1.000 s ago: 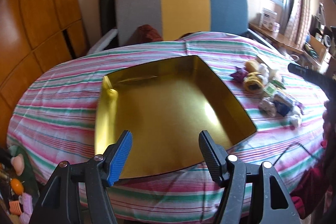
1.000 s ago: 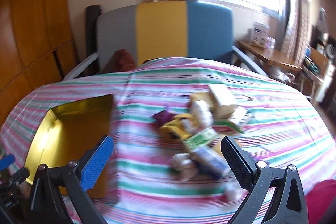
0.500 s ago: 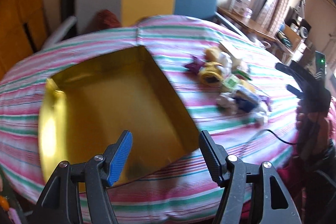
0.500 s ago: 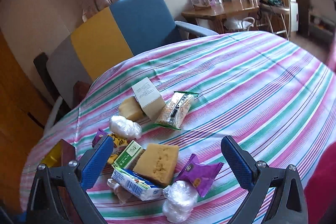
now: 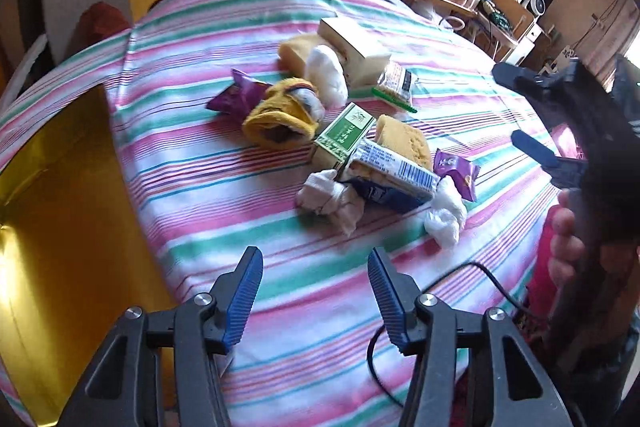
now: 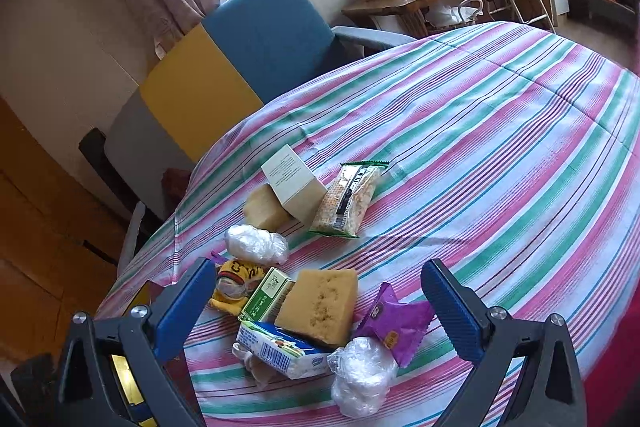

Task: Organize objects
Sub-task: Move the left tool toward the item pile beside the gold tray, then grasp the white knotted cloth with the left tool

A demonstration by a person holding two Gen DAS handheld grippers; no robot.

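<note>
Left wrist view: the left gripper (image 5: 314, 301) at bottom centre has its jaws closing on nothing above the striped cloth (image 5: 208, 195), the gold tray (image 5: 60, 227) at the left edge and the heap of snack packets (image 5: 348, 147) at centre. In the right wrist view the right gripper (image 6: 318, 305) stands wide open, empty, around the yellow sponge (image 6: 322, 305) at lower centre.

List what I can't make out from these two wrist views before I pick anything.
- Gold tray: left wrist view, cut off by the left edge; right wrist view, nearly all hidden behind the right hand-held gripper.
- Crumpled item under the blue-white packet: right wrist view, mostly covered.
- Print on the green box: too small.
- Left hand-held gripper, jaws closing, nothing between.
</note>
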